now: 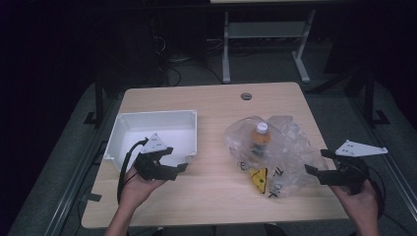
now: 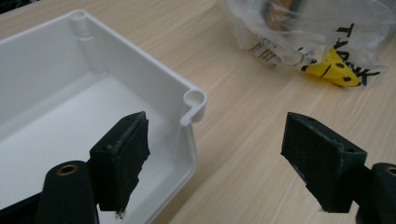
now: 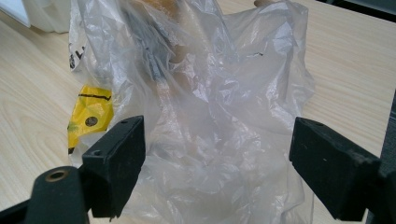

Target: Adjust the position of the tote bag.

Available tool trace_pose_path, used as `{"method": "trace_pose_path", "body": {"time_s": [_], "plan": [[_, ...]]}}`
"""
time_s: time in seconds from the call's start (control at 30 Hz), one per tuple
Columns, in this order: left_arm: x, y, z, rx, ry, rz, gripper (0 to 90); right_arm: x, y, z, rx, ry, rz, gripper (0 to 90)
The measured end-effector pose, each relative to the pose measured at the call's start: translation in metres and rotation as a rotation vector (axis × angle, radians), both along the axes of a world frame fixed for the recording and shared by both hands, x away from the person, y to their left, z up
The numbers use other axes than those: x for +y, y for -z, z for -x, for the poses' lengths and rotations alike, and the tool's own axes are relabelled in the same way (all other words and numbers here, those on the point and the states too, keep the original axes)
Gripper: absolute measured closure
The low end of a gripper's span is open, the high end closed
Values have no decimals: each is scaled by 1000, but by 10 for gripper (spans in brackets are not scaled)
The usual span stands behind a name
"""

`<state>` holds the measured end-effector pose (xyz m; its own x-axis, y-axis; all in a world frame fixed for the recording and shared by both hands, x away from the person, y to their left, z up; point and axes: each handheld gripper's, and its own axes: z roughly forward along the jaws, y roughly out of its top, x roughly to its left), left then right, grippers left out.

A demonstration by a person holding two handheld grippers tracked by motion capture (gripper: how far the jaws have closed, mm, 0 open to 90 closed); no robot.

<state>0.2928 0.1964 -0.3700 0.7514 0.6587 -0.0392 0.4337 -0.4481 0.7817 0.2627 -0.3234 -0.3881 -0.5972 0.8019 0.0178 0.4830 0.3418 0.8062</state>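
A clear plastic bag (image 1: pixel 280 152) with a yellow smiley print (image 1: pixel 259 178) lies crumpled on the right half of the wooden table. Inside it stands an orange bottle with a white cap (image 1: pixel 260 135). My right gripper (image 1: pixel 315 164) is open at the bag's right edge, and in the right gripper view the bag (image 3: pixel 219 107) sits just beyond its spread jaws. My left gripper (image 1: pixel 176 158) is open by the front right corner of an empty white bin (image 1: pixel 125 129); that corner (image 2: pixel 194 100) lies between its jaws in the left gripper view. The bag (image 2: pixel 308 37) shows farther off.
The table's front edge (image 1: pixel 216 222) runs close below both hands. A small round grommet (image 1: pixel 246 96) sits near the far edge. Bare wood (image 1: pixel 214 167) lies between the bin and the bag. A desk frame (image 1: pixel 265 44) stands on the dark floor behind.
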Motion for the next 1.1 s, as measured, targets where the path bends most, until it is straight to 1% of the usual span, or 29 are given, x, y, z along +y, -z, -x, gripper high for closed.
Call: {"method": "trace_pose_path", "body": {"time_s": [0.1, 0.13, 0.17, 0.23, 0.3, 0.43, 0.47, 0.6, 0.63, 0.7, 0.73, 0.77, 0.8, 0.83, 0.93, 1.0, 1.07, 1.1], "plan": [[-8, -5, -3, -3, 21, -16, 222, -1, 0, 1, 1, 3, 1, 179], [-8, -5, -3, -3, 21, -16, 222, -1, 0, 1, -3, 0, 0, 179], [-12, -6, -4, -4, 23, -12, 223, -2, -1, 2, -2, 5, -5, 179], [-18, -8, -7, -1, 42, -25, 224, -3, -1, 2, -4, 4, -8, 179], [-19, -9, -8, -2, 46, -26, 224, -2, -1, 3, -4, 2, -4, 179], [-26, -9, -14, 11, 61, -24, 224, -1, -1, 4, -7, -1, 2, 179], [-29, -10, -17, 18, 68, -19, 225, -1, -2, 4, -8, -1, 2, 180], [-36, -13, -21, 19, 84, -7, 231, 0, -2, 5, -11, 0, 5, 182], [-40, -15, -23, 15, 98, -9, 231, -1, -3, 5, -13, 1, 5, 183], [-46, -18, -25, 8, 109, -12, 232, -2, -3, 5, -13, 1, 5, 184], [-46, -18, -25, 8, 109, -12, 233, -2, -3, 5, -13, 1, 5, 184], [-52, -21, -26, 8, 119, -10, 236, -2, -3, 5, -13, 2, 3, 185], [-52, -21, -26, 8, 119, -10, 235, -2, -3, 5, -13, 2, 3, 185], [-59, -24, -28, 10, 133, -22, 235, -2, -3, 5, -12, 2, 1, 187], [-63, -26, -29, 4, 145, -28, 235, -1, -2, 4, -9, -3, 6, 188], [-72, -30, -32, 6, 160, -29, 235, 0, -2, 4, -8, -8, 9, 190], [-76, -32, -33, 7, 172, -36, 235, 1, -3, 4, -8, -10, 9, 194], [-78, -32, -34, 7, 174, -28, 235, 0, -3, 4, -10, -12, 9, 192]]}}
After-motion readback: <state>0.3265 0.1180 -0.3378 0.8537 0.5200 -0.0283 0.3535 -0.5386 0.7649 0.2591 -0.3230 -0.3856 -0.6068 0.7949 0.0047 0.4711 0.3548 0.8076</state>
